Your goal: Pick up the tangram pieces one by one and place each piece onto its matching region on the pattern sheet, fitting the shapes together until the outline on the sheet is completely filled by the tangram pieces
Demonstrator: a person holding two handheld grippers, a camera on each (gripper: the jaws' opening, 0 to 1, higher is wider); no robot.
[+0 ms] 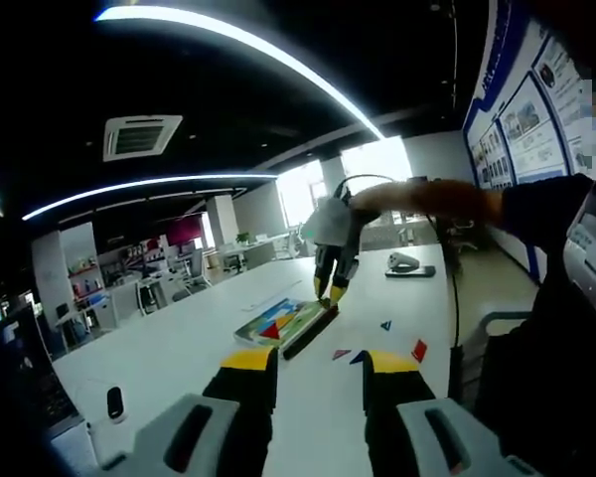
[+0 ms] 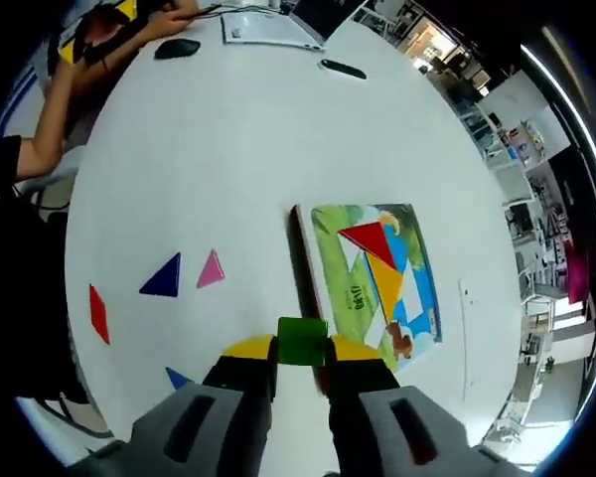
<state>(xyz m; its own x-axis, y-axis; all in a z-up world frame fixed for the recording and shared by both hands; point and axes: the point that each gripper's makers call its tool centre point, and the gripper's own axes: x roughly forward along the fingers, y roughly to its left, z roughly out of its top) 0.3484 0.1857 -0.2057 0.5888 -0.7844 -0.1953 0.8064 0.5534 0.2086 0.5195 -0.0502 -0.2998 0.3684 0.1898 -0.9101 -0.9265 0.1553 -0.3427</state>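
Right gripper view: looks down along its own jaws at a white table (image 2: pixel 228 139).
Right gripper (image 2: pixel 302 350): its yellow-tipped jaws are clenched on a green square piece (image 2: pixel 303 341), held just near of the pattern sheet's near edge.
Pattern sheet (image 2: pixel 375 278): a colourful picture page lying on the table right of centre, with a dark strip along its left edge.
Pieces on the sheet: a red triangle (image 2: pixel 372 241) at the far part of the figure, an orange triangle (image 2: pixel 387 283) touching it on the near side, and a light blue piece (image 2: pixel 414 298) to the right of the orange one.
Loose pieces: a dark blue triangle (image 2: pixel 163 278) and a pink triangle (image 2: pixel 211 269) side by side on the bare table left of the sheet; a red parallelogram (image 2: pixel 98 314) further left; another small blue triangle (image 2: pixel 177 378) near the gripper's left side.
Far end of table: a black mouse (image 2: pixel 177 48), papers (image 2: pixel 263 28) and a person's forearm (image 2: pixel 55 129) at the far left.
Left gripper view: looks across the long table in an open office.
Left gripper (image 1: pixel 320 363): jaws spread apart, released, nothing between them, held above the table near of the sheet.
Other gripper seen here: it hangs over the sheet's right edge, held from the right by a hand (image 1: pixel 397 199).
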